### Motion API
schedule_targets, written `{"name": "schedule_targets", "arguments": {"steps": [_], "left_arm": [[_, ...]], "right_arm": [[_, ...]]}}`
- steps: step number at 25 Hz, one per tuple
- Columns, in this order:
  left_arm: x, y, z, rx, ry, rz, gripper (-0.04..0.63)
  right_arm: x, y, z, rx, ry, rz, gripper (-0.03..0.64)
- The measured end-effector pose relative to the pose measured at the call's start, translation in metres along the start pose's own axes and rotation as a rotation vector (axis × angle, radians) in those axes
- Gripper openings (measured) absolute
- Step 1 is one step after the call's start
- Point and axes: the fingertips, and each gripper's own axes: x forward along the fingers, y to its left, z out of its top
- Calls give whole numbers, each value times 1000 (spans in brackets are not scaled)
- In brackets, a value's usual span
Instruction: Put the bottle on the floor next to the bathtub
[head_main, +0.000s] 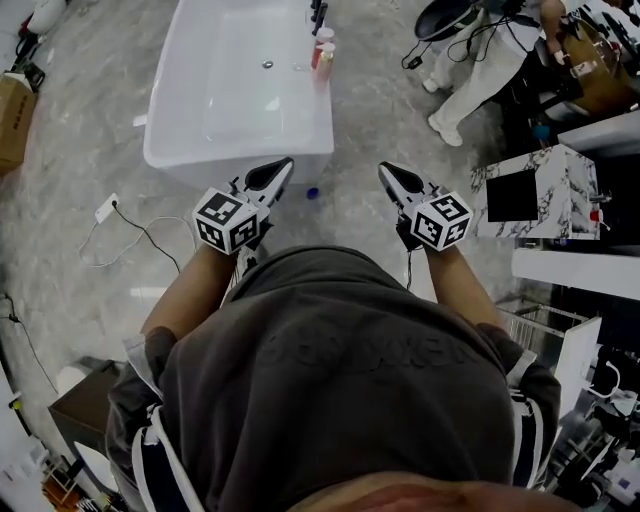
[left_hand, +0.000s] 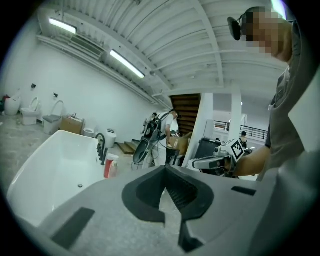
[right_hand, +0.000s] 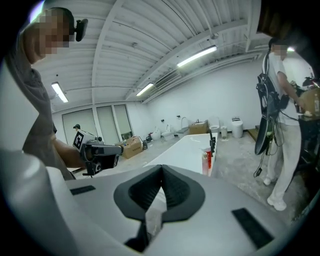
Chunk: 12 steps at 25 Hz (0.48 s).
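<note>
Left claw (head_main: 283, 167): clenched on nothing, its tips meeting, held out just left of centre in the head view.
Right claw (head_main: 386, 171): clenched too, with nothing between the jaws, just right of centre.
Bottle (head_main: 313, 193): I take the small blue-topped thing on the floor (head_main: 90, 120) to be it. It sits between the two claws in the picture, just beside the near wall of the bathtub (head_main: 190, 168). It is too small to be sure of.
Task standing: looks done, if that blue thing is the bottle.
Other bottles (head_main: 322, 48): a red and a pink one stand on the tub's far rim, top centre, by the dark tap (head_main: 318, 14).
Risk, kick: the bottle stands close ahead of the person, whose own body hides their feet, so a step forward could knock it over.
Risk, wrong bottle: if a rim bottle is meant, nothing has been placed, and shut claws must open before any grab.
Risk, trip: a white cable (head_main: 140, 232) trails across the floor at left and could snag a foot.
Risk, bystander: a person (head_main: 480, 70) stands at upper right, well apart from the bottle.
</note>
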Motion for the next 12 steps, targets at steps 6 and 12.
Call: {"name": "schedule_targets", "arguments": {"steps": [6,12], "left_arm": [[4,1,3,-4,0,-7,5],[6,2,7,-3,-6,-12,5]], "right_arm": [[0,-2,-1,-1,7,-8,-8],[-1,-6,1,-7,6,-20,-9]]}}
